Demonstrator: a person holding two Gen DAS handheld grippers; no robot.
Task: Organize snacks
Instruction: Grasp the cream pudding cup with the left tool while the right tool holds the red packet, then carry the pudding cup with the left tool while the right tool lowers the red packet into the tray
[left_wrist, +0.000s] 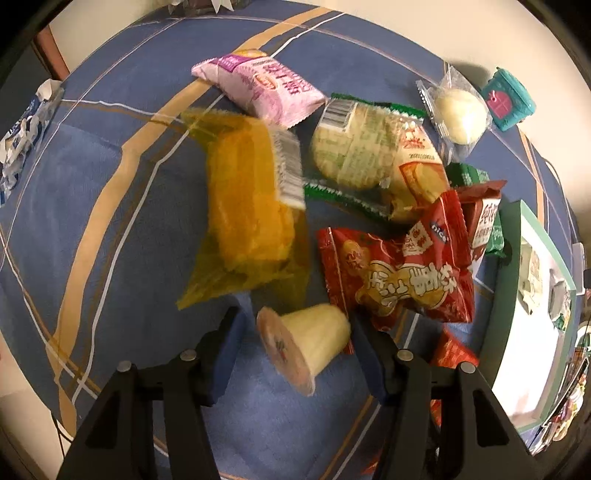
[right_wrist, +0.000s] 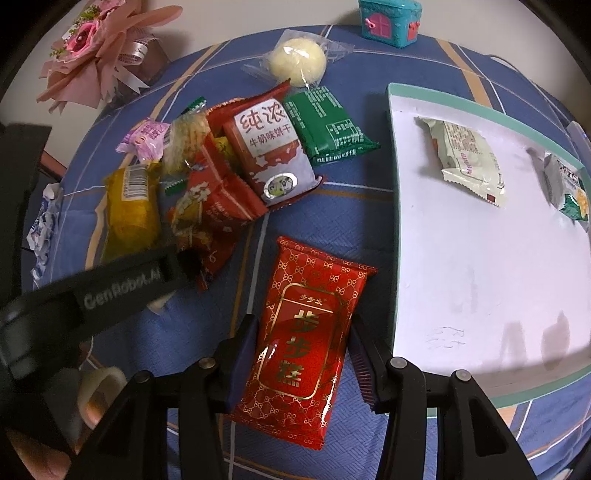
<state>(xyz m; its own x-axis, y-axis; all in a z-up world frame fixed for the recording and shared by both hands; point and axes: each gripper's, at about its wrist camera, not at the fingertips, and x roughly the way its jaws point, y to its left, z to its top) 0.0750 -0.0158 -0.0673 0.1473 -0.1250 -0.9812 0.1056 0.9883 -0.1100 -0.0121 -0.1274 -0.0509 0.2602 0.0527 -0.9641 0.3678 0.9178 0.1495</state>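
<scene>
Bottom centre of the left wrist view: left gripper (left_wrist: 295, 345) w/ jaws apart around a small jelly cup (left_wrist: 304, 343) lying on its side on the blue cloth (left_wrist: 92, 166); pads beside it, not pressing. Above it a yellow pack (left_wrist: 247, 210); a red peanut pack (left_wrist: 402, 277) to the right, upper centre a pink pack (left_wrist: 262, 86). Right wrist view, bottom centre: right gripper (right_wrist: 301, 356) narrow, clamped on a red-and-gold cake pack (right_wrist: 306, 339). Right of frame, a white tray (right_wrist: 480, 258) w/ teal rim holds a pale green pack (right_wrist: 467, 158).
</scene>
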